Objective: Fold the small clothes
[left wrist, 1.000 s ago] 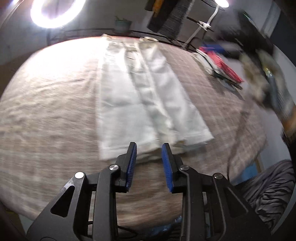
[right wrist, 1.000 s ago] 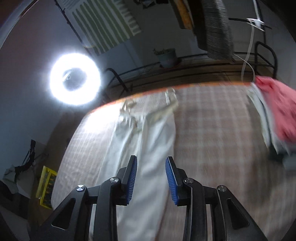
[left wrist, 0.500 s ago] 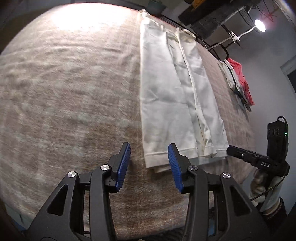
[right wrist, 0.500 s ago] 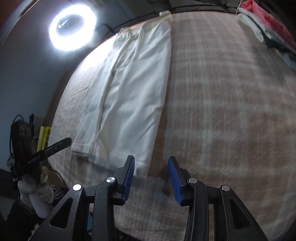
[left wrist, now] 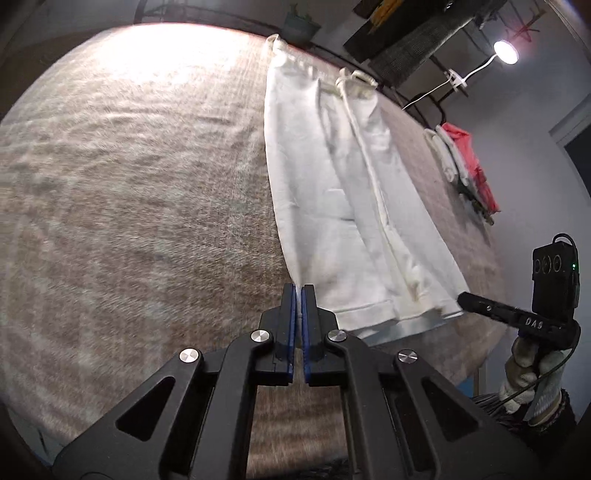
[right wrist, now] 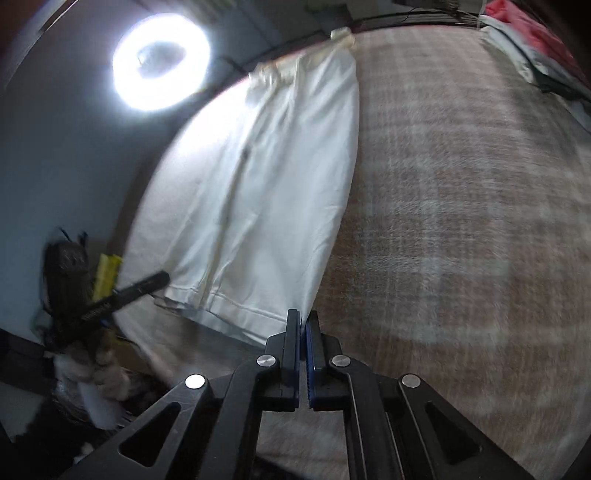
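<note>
A pair of white trousers [left wrist: 340,192] lies flat and lengthwise on the plaid bed cover, waistband at the far end, hems toward me. My left gripper [left wrist: 298,291] is shut on the near left hem corner of the trousers. My right gripper [right wrist: 305,318] is shut on the near right hem corner of the trousers [right wrist: 280,192]. The right gripper also shows in the left wrist view [left wrist: 480,304], at the right hem. The left gripper shows in the right wrist view [right wrist: 155,278], at the left hem.
The beige plaid bed cover [left wrist: 129,184] spreads wide on both sides. A stack of folded clothes with a red top piece [left wrist: 469,162] lies at the far right edge. A ring light [right wrist: 160,62] glares beyond the bed's far left. A plant pot [left wrist: 301,27] stands behind.
Both grippers came down to the trouser hems and closed, the left on the left corner and the right on the right corner. They were open half a second ago.
</note>
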A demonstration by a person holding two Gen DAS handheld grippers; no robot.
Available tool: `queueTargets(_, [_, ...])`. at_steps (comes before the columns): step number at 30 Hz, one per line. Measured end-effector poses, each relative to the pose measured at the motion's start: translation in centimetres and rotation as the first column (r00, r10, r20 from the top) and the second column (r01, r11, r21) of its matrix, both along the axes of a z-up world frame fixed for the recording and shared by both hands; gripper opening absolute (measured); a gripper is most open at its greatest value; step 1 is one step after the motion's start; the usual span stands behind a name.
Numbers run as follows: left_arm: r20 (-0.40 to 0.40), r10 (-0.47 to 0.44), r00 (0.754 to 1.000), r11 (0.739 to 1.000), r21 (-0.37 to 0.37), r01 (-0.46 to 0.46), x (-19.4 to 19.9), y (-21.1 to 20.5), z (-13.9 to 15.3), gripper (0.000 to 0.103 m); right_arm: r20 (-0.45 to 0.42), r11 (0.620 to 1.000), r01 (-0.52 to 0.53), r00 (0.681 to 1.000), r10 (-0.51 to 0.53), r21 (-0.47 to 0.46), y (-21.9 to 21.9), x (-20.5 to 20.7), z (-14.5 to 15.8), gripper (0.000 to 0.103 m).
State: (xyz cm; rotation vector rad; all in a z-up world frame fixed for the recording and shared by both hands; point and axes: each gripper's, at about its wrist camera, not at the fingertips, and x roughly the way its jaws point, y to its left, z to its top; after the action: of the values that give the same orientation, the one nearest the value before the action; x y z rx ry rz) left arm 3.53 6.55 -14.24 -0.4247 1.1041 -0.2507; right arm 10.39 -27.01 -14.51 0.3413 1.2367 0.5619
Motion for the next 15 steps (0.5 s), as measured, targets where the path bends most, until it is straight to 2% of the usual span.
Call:
queueTargets(2, [-0.001, -0.011, 1.0, 1.0, 0.013, 0.011, -0.3, -0.2, -0.3, 0.0, 0.021, 0.999, 0.011, 1.0, -0.011, 0.035, -0.6, -0.7, 0.3, 0.0])
queueTargets(6, [-0.059, -0.013, 0.998, 1.0, 0.027, 0.014, -0.2, -0.4, -2.1, 0.0, -0.042, 1.0, -0.009, 0.999, 0.008, -0.026, 0.2, -0.9, -2.2, 0.0])
queueTargets(8, [-0.056, -0.015, 0.998, 0.999, 0.03, 0.016, -0.4, -0.3, -2.0, 0.0, -0.056, 0.999, -0.012, 0.998, 0.01, -0.033, 0.3, -0.7, -2.6, 0.0])
queueTargets(15, [-0.043, -0.016, 0.999, 1.0, 0.005, 0.016, 0.0, 0.1, -0.3, 0.0, -0.081, 0.998, 0.029, 0.996, -0.023, 0.061, -1.6, -0.1, -1.8, 0.0])
